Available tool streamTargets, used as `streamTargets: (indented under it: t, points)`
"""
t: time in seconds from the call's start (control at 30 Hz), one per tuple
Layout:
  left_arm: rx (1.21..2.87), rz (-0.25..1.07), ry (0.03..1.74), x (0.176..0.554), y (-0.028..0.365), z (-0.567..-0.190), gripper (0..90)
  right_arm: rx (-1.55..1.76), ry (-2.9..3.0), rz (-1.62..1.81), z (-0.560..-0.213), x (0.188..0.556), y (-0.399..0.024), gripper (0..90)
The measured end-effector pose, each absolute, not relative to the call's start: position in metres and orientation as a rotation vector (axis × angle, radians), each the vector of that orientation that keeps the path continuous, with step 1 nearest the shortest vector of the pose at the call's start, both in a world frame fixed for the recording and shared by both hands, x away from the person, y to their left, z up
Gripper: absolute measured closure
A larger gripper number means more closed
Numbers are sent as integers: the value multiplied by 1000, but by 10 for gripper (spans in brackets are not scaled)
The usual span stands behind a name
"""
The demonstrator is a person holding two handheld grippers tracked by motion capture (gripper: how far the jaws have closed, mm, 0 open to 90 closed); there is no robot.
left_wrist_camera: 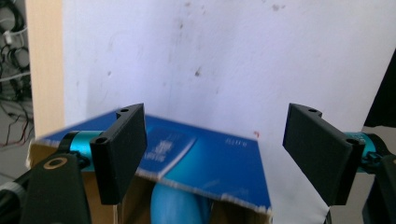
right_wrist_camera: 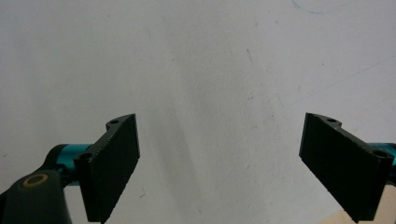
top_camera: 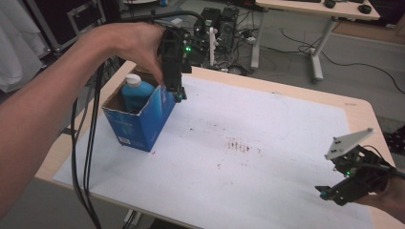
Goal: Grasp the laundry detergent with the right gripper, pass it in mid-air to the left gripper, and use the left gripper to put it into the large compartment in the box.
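Note:
A blue cardboard box (top_camera: 138, 121) stands open-topped at the table's left, with a blue bottle (top_camera: 135, 93) with a white cap upright inside it. My left gripper (top_camera: 177, 93) hangs just above the box's right rim, pointing down. In the left gripper view that gripper (left_wrist_camera: 224, 151) is open, its jaws wide apart over the box (left_wrist_camera: 219, 165) with the bottle (left_wrist_camera: 180, 205) below and nothing between them. My right gripper (top_camera: 327, 191) rests low at the table's front right. Its jaws (right_wrist_camera: 224, 163) stand open over bare white mat.
A white mat (top_camera: 248, 157) with dark stains in the middle covers the wooden table (top_camera: 358, 107). Black cables (top_camera: 83, 157) trail from the left gripper down past the table's left edge. Desks, computer cases and cables stand on the floor behind.

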State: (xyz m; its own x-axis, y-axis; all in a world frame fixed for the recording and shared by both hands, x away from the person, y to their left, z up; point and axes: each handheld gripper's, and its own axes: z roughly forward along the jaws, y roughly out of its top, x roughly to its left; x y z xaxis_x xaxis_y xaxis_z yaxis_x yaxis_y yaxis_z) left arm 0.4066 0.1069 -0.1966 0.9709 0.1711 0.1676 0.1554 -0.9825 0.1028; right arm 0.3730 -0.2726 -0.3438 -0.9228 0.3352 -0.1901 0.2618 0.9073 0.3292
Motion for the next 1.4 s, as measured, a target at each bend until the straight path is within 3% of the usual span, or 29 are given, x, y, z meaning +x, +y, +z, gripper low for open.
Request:
streamTargets:
  t: [0.27, 0.33, 0.63, 1.4]
  points:
    - [3039, 240, 135, 407, 62, -221, 219, 452, 2826, 440, -342, 371, -268, 117]
    - [3041, 233, 111, 407, 52, -230, 178, 444, 2827, 443, -342, 371, -267, 117]
    - [3051, 122, 11, 401, 14, -271, 172, 444, 2832, 444, -342, 371, -263, 117]
    - [3071, 99, 148, 405, 6, -313, 172, 434, 2824, 448, -339, 374, -259, 117]
